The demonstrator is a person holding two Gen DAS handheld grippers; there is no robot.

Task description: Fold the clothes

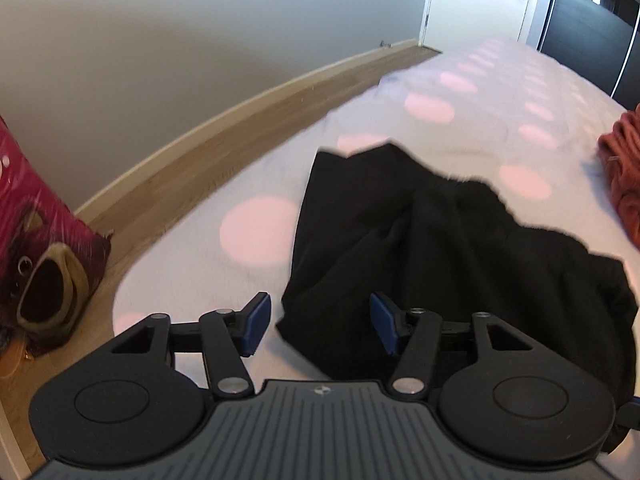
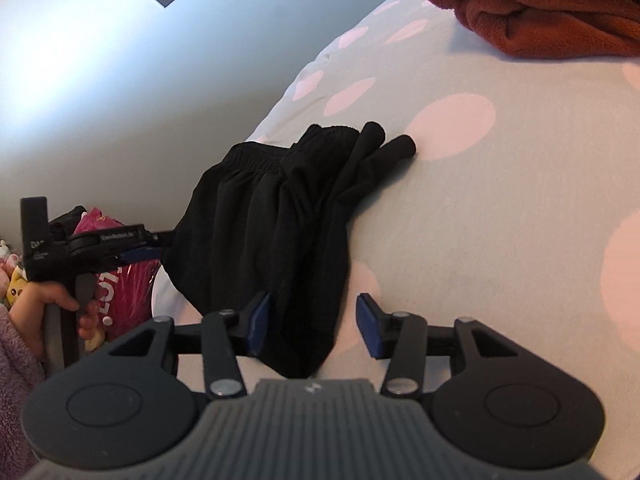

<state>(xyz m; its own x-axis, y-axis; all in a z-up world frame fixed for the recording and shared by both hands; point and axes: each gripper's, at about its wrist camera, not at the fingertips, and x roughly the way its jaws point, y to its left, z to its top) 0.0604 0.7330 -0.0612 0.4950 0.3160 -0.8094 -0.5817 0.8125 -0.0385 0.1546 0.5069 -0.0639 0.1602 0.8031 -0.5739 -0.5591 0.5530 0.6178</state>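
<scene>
The black garment lies bunched on the dotted bed, waistband far, its long axis running away from me toward the wall. My right gripper has its fingers spread, straddling the near tip of the cloth without pinching it. My left gripper is likewise spread, the garment's near left corner lying between and just ahead of the fingers, not gripped. Both hands sit at the near end; neither is clearly closer. The garment's right side is cut off in the left view, which is blurred. A rust-coloured blanket lies well apart.
</scene>
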